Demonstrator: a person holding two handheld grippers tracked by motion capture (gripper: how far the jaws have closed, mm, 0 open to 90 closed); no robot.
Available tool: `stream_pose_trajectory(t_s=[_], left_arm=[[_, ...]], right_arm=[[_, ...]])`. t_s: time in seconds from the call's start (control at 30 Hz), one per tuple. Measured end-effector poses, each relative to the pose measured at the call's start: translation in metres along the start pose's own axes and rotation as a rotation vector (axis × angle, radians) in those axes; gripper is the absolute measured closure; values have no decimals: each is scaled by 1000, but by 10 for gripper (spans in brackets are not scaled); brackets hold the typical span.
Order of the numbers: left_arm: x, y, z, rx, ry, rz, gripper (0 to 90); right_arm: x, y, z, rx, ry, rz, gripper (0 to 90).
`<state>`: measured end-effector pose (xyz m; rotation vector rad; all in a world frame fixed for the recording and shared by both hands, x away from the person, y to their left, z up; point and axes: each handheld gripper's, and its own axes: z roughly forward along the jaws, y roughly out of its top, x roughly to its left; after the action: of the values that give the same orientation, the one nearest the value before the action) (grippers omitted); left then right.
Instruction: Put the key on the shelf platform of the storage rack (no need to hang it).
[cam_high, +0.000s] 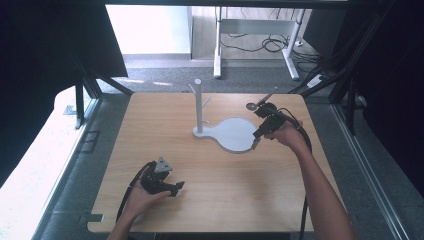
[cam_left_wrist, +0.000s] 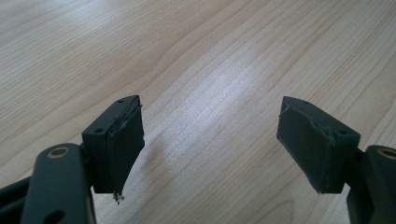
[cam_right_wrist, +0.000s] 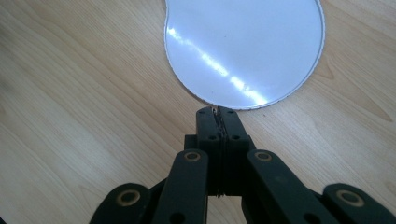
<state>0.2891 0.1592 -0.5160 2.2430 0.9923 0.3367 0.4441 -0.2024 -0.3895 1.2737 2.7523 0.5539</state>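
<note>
Two hand-held grippers are at work over a light wooden table (cam_high: 210, 195). Right gripper (cam_high: 258, 137): held in the person's right hand (cam_high: 286, 133) at the right side of the table, pointing down and toward the white stand base (cam_high: 235, 134). From the high view its tips are at the right rim of that base. In the right gripper view the two black jaws are pressed flat together, pad against pad, with nothing seen between them; their tips lie at the near edge of the base (cam_right_wrist: 243, 51), just at its rim. Whether they actually touch the rim cannot be told.

The stand base is a flat, glossy white plate, rounded and wide on the right and narrowing to the left, where a white upright post (cam_high: 198, 105) rises from it. Short pegs branch from the post near its top. The stand sits slightly behind the table's middle.

Left gripper (cam_high: 176, 188): held in the left hand (cam_high: 142, 200) near the front left of the table, lying low over the wood and well apart from the stand. In the left gripper view its jaws stand wide apart, with bare tabletop (cam_left_wrist: 210, 93) between them and nothing gripped. A grey three-cornered plate (cam_high: 162, 165) sits on top of it, and a black cable (cam_high: 129, 187) trails back toward the person.

A cable (cam_high: 302, 135) also loops from the right gripper along the forearm.
</note>
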Motion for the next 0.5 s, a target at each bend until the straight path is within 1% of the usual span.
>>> stream_pose_trajectory(t_s=[0.43, 0.5], left_arm=[[0, 0, 0, 1, 2, 0, 233], [0, 0, 0, 4, 0, 1, 233]], right_arm=[[-4, 13, 5, -6, 7, 11, 895], [-5, 16, 6, -15, 22, 6, 895]])
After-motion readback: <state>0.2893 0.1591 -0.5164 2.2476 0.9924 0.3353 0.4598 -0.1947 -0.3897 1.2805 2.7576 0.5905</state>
